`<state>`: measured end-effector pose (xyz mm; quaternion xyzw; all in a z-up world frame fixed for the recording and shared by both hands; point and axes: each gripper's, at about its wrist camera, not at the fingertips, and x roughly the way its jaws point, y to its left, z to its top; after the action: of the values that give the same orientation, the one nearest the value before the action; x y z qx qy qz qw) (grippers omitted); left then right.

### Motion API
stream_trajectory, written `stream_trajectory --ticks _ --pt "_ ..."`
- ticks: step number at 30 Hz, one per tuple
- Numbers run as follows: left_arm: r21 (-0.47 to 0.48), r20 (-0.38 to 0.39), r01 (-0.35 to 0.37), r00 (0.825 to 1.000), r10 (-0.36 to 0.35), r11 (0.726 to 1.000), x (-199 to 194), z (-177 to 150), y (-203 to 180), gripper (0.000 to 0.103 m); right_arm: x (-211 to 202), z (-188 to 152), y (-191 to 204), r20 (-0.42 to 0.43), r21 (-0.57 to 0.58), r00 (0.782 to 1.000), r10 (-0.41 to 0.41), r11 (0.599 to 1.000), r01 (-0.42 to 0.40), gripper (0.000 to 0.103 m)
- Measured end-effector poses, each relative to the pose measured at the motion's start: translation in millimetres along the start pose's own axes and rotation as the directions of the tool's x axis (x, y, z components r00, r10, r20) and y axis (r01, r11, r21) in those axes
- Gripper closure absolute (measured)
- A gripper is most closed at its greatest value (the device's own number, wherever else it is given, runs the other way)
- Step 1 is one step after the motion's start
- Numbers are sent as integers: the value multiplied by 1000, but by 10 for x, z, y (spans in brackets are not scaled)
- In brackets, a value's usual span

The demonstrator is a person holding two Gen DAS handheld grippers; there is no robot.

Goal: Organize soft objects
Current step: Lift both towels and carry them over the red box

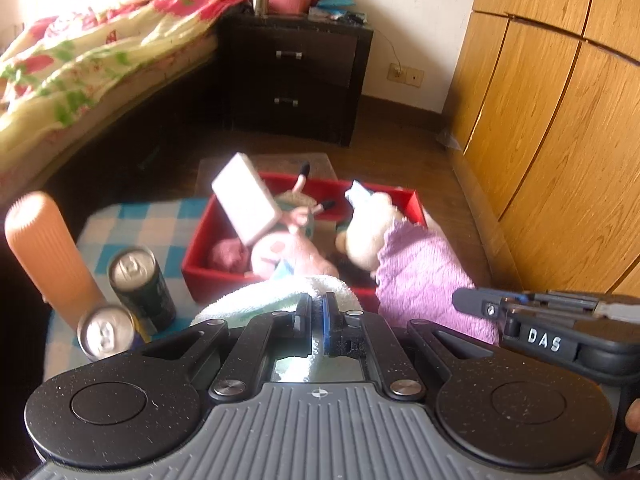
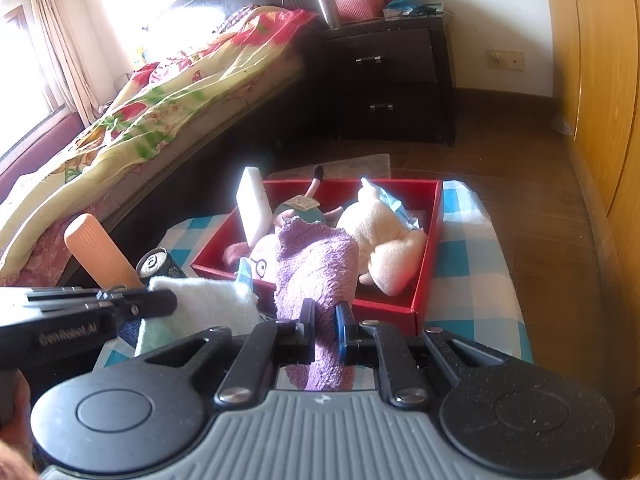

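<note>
My left gripper is shut on a white towel, held just in front of the red box. My right gripper is shut on a purple towel, which also shows in the left wrist view. The red box holds a pink plush toy, a cream plush toy and a white sponge block leaning upright. The white towel hangs to the left of the purple one.
The box stands on a blue checked cloth. Two drink cans and an orange ribbed bottle stand at the left. A bed, a dark nightstand and a wooden wardrobe surround the spot.
</note>
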<state>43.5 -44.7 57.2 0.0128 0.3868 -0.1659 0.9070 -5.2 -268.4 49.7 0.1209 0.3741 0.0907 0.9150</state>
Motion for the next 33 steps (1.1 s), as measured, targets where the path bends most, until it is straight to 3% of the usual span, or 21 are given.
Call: stream_trajectory --ticks 9,21,26,33 --pt "31 58 -18 998 16 999 -71 392 -75 103 28 160 -13 14 2 1000 -6 1000 6 103" --pt "38 132 -71 989 66 997 115 1064 -66 103 146 697 -142 72 4 996 -47 999 46 103" --pt "68 109 -107 989 99 992 367 1191 -90 103 385 865 -127 44 -20 997 -62 998 63 103" --pt "105 32 -159 987 156 982 870 1099 -62 102 934 981 -96 -53 -59 993 -107 993 103 103"
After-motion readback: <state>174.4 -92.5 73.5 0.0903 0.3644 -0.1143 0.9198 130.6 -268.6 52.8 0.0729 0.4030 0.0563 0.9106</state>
